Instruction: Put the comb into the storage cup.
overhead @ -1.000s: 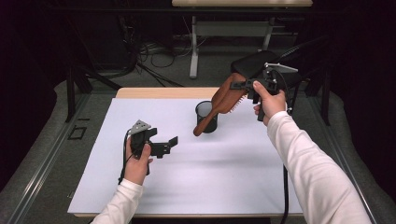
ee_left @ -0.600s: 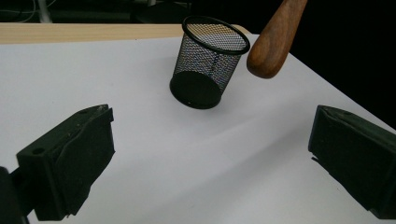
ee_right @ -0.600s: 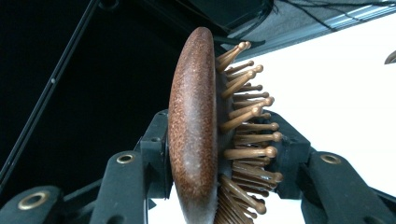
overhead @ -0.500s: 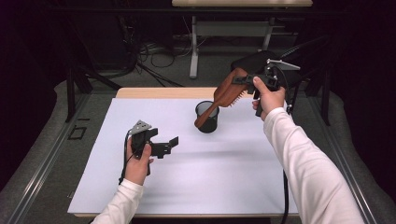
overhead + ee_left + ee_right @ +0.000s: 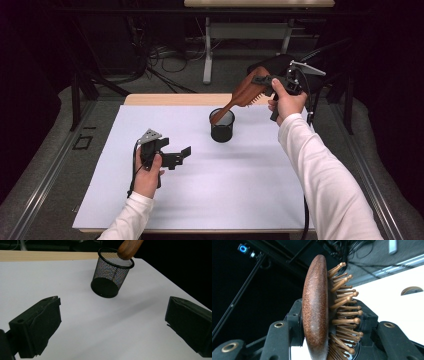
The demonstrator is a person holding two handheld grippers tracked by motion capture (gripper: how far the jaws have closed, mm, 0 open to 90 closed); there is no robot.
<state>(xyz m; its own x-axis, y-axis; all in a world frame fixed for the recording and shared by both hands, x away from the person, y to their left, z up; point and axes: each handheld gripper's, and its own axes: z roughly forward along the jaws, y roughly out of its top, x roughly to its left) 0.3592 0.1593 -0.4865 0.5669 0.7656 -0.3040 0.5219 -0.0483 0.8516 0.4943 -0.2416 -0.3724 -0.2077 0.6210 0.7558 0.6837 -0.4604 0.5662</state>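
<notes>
A brown wooden hairbrush [image 5: 243,93] is held by its head in my right gripper [image 5: 261,85], which is shut on it above the table's far right. The brush slants down and left, its handle tip over the rim of a black mesh cup [image 5: 222,125]. In the right gripper view the brush head [image 5: 317,315] and its pegs sit between the jaws. My left gripper [image 5: 184,152] is open and empty, low over the white table [image 5: 240,190] at the left. In the left gripper view the mesh cup [image 5: 111,275] stands ahead with the handle tip [image 5: 128,247] at its rim.
The table's wooden far edge [image 5: 165,99] runs behind the cup. Beyond it are a dark floor with cables [image 5: 150,65] and a desk leg [image 5: 207,50]. Metal rails [image 5: 45,185] flank the table's left side.
My right gripper has lifted and moved right with the hairbrush, so the handle has risen from inside the cup to its rim. The left gripper has stayed still.
</notes>
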